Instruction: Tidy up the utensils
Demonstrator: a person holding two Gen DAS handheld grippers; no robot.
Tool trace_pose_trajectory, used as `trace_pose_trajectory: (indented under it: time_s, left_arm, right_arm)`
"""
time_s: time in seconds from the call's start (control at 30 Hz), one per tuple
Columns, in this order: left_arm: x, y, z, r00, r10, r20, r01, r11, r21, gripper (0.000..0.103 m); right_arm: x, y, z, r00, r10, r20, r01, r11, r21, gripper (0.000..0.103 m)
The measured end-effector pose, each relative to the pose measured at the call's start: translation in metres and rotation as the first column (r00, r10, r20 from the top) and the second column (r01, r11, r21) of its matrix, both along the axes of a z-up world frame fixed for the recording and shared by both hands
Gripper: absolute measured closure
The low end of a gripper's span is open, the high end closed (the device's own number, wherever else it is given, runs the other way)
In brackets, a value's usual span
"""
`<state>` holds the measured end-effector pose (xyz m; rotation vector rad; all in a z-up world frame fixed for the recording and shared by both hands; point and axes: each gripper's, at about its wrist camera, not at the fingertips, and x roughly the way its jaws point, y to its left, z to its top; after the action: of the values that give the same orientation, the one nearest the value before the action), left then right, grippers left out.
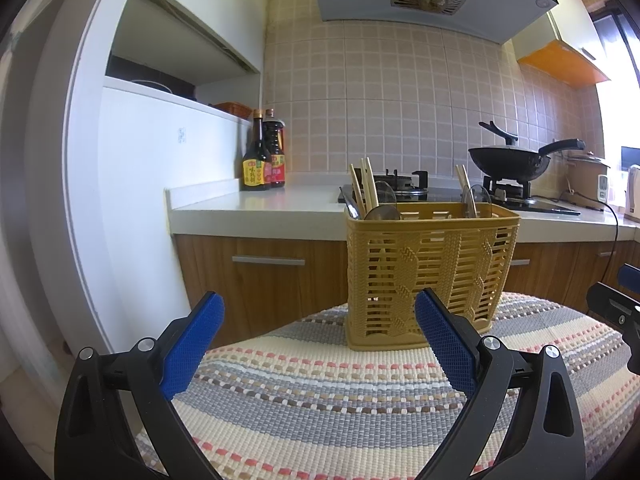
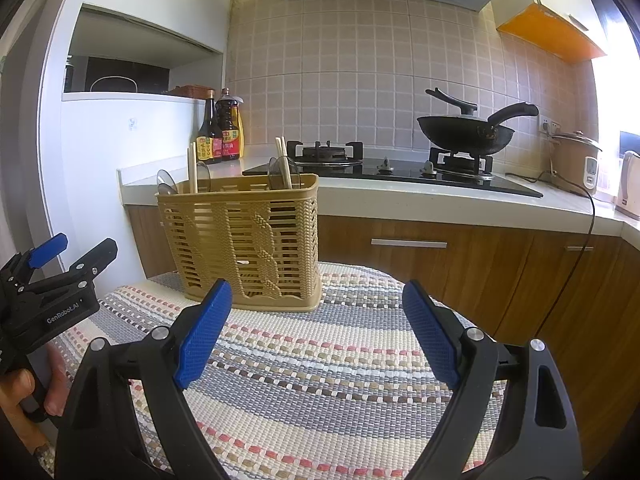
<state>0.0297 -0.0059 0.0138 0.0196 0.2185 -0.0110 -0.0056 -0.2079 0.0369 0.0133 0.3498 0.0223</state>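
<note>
Both grippers, left gripper [image 1: 320,312] and right gripper [image 2: 316,300], hover wide open and empty near the filled basket [image 1: 432,272], so sorting looks finished, with retreat seemingly next.

A table covered by a striped woven cloth [image 1: 360,392] in cream, grey and pink carries a tan plastic lattice basket [image 1: 428,272] standing upright on it, just beyond the tongs' blue tips.
</note>
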Motion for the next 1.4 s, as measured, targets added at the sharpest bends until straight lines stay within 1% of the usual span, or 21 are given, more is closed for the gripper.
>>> trace_pose_trajectory:
  time_s: [0.53, 0.77, 1.4]
  left_arm:
    - [-0.0007, 0.001, -0.0042, 1.0, 0.007, 0.0, -0.007, 1.0, 0.01, 0.01]
    - [0.0, 0.0012, -0.0038, 1.0, 0.007, -0.003, -0.007, 1.0, 0.013, 0.01]
    - [-0.0014, 0.001, -0.0031, 1.0, 0.014, 0.001, -0.014, 1.0, 0.018, 0.01]
  right_arm:
    - [0.001, -0.0017, -0.0003, 1.0, -0.007, -0.004, 0.007, 1.0, 0.003, 0.02]
    - [0.0011, -0.0023, -0.0013, 1.0, -0.01, -0.001, 0.01, 1.0, 0.004, 0.017]
    - [0.0019, -0.0013, -0.0037, 1.0, -0.018, -0.007, 0.018, 1.0, -0.006, 0.017]
